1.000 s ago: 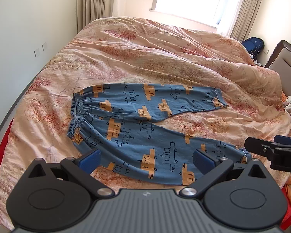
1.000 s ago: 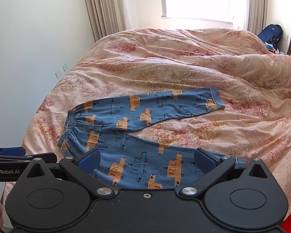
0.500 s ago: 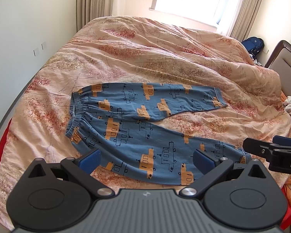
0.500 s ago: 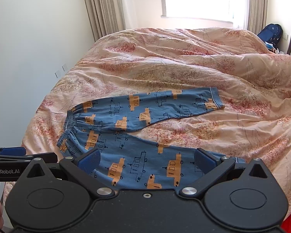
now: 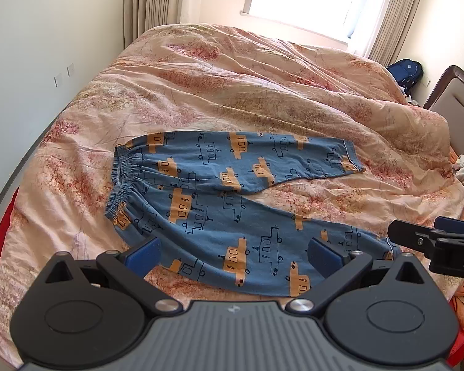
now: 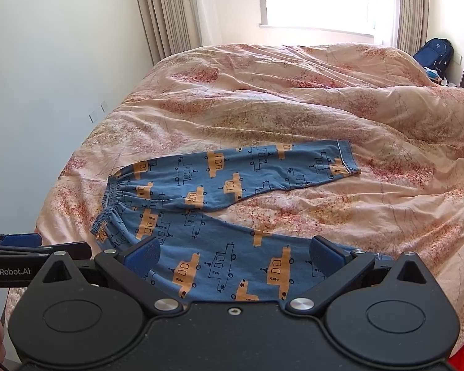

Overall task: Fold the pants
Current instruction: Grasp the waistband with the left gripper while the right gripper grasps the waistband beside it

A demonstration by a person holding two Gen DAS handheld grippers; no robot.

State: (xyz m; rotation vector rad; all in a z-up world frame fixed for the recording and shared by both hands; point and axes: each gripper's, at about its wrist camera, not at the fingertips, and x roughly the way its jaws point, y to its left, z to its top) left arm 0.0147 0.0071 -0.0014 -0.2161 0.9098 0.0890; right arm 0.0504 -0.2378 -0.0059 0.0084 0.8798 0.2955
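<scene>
Blue pants [image 5: 219, 204] with orange and outlined vehicle prints lie flat on the bed, also in the right wrist view [image 6: 207, 204]. The waistband [image 5: 120, 182] is at the left and the two legs spread apart to the right. My left gripper [image 5: 232, 255] is open and empty, held above the near leg. My right gripper [image 6: 235, 255] is open and empty, also above the near leg. The right gripper shows at the right edge of the left wrist view [image 5: 433, 241]. The left gripper shows at the left edge of the right wrist view [image 6: 37, 247].
A rumpled peach floral duvet [image 5: 263, 86] covers the bed. A wall [image 5: 46, 46] runs along the left, a window and curtains [image 6: 318, 0] stand at the far end. A blue backpack [image 6: 434, 52] and a headboard [image 5: 454, 102] are at the right.
Both grippers have shifted very slightly, so the pants sit a little lower and further left in view. The jaws stay open and the pants have not moved.
</scene>
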